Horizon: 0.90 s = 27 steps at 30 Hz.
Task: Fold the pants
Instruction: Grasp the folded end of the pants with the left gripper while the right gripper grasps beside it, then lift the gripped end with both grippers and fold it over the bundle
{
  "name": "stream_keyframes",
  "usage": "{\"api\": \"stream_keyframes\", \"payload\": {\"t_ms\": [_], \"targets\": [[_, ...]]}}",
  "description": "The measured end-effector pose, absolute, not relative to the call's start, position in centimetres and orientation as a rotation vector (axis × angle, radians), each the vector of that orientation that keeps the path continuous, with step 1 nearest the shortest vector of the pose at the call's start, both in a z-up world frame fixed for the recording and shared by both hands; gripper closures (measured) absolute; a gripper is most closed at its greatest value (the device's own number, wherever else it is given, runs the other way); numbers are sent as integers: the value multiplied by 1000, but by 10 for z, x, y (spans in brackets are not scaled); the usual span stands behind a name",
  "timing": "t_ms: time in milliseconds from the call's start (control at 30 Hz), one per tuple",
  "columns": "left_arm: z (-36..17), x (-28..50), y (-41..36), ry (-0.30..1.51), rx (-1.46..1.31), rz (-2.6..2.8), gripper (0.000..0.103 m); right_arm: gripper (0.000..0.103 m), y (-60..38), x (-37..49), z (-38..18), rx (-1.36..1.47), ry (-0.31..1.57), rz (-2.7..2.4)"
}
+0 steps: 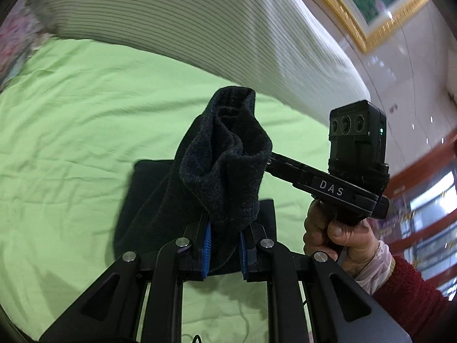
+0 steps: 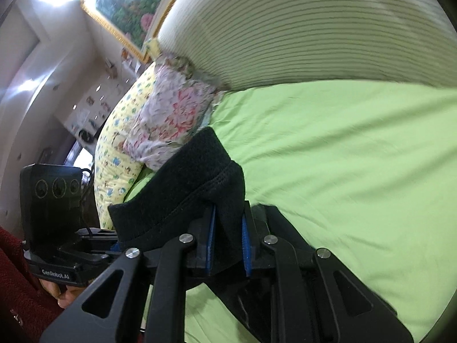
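Note:
The black fleece pants [image 1: 217, 171] hang lifted over the green bed sheet [image 1: 71, 120], their lower part resting on it. My left gripper [image 1: 225, 245] is shut on a bunched edge of the pants between its blue pads [image 1: 206, 243]. My right gripper [image 2: 228, 245] is shut on another edge of the pants [image 2: 185, 188], beside a stitched hem. The right gripper's body [image 1: 337, 188] shows in the left wrist view, its fingers hidden behind the cloth. The left gripper's body [image 2: 54, 228] shows at the left of the right wrist view.
A striped white headboard [image 1: 200, 20] runs along the bed's far side. Floral and yellow patterned pillows [image 2: 160, 114] lie at one end of the bed. A gold-framed picture [image 1: 371, 3] hangs on the wall. The green sheet [image 2: 342, 157] spreads wide around the pants.

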<state>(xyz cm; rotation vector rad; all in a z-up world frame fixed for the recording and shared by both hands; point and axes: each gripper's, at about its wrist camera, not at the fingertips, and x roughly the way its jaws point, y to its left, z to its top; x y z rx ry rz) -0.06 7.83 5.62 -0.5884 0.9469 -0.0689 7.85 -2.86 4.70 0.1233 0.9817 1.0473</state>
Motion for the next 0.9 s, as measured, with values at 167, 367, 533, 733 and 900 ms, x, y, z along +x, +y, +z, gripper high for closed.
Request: {"api": "stream_keyframes", "payload": {"t_ms": [167,367,533,733,900], "targets": [[36,18,48,1010,-545,-105,88,86,-69,76,27,187,995,983],[19,38,16,1052,-478,-123,88,86,-100,77,7,240,1010,926],[6,50,-2,1074,-433,-135,88,85,-120,77,-6,266,1020,886],[-9,68,-24,1122,-393,-180,85,81,-145,70,-16,257,1056,779],[-16,77,-36,1153,-364,-210,76,81,-167,58,-18,279,1051,695]]}}
